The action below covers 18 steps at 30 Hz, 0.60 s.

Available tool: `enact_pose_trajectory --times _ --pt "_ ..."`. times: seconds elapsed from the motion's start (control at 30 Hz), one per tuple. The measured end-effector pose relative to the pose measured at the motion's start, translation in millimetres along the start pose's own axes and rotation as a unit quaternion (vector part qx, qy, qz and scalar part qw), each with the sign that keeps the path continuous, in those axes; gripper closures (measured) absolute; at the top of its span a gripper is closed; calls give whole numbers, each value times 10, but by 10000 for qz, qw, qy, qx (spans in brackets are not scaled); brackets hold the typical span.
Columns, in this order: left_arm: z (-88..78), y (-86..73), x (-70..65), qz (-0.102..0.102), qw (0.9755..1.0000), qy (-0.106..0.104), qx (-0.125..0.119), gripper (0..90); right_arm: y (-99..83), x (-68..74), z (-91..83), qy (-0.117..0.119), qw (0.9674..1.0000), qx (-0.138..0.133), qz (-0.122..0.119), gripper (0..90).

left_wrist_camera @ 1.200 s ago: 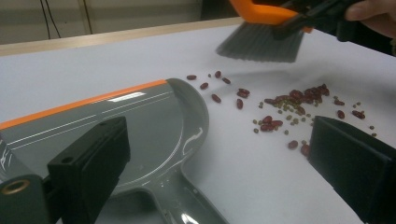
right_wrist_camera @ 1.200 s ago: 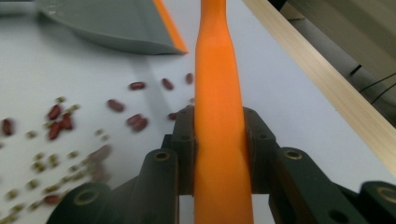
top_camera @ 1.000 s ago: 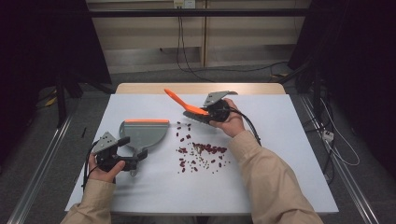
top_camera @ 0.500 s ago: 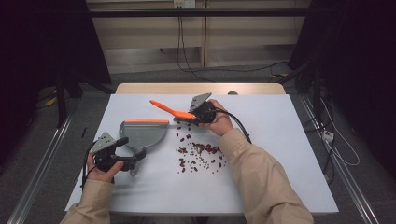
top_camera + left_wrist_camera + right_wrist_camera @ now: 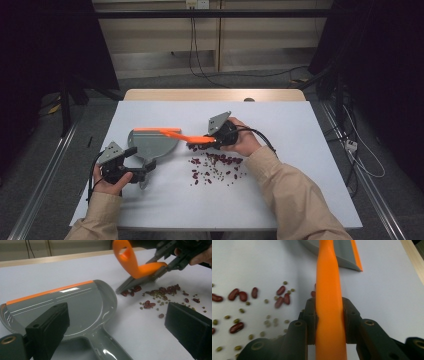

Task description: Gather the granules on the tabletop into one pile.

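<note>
The beans point(image 5: 216, 166) lie scattered on the table point(image 5: 310, 150) just right of the dustpan point(image 5: 150, 142); sweep too fast and the brush point(image 5: 192, 137) flicks them past its orange lip. Your right gripper point(image 5: 328, 312) clamps the brush handle, wrist level, bristles down at the pile's edge. Your left gripper point(image 5: 131, 170) rests at the dustpan's handle, jaws apart around it, so the pan may slide.

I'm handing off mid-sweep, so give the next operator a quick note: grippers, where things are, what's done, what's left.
Right gripper: shut on the orange brush, bristles down at the near edge of the beans.
Left gripper: jaws either side of the grey dustpan handle; whether they pinch it can't be told.
Done: brush set at the spill, dustpan lying with its orange lip away from it.
Left: sweep the scattered beans into the pan; none lie in it yet.
</note>
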<state>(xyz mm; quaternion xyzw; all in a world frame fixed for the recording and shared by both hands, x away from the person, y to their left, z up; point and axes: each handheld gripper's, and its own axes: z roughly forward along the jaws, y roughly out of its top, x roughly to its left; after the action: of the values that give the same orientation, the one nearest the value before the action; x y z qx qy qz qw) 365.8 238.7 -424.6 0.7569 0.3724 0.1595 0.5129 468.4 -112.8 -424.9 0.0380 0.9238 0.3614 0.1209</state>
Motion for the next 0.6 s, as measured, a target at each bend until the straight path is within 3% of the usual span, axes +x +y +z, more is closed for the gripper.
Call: enact_pose_trajectory --times 0.43,0.6 --pt "3 -3 -24 30 10000 4 12 56 -64 331 -184 236 9996 -41 -128 708" --pt "-3 1 -28 34 10000 6 9 57 -71 381 -242 224 9996 -121 -87 711"
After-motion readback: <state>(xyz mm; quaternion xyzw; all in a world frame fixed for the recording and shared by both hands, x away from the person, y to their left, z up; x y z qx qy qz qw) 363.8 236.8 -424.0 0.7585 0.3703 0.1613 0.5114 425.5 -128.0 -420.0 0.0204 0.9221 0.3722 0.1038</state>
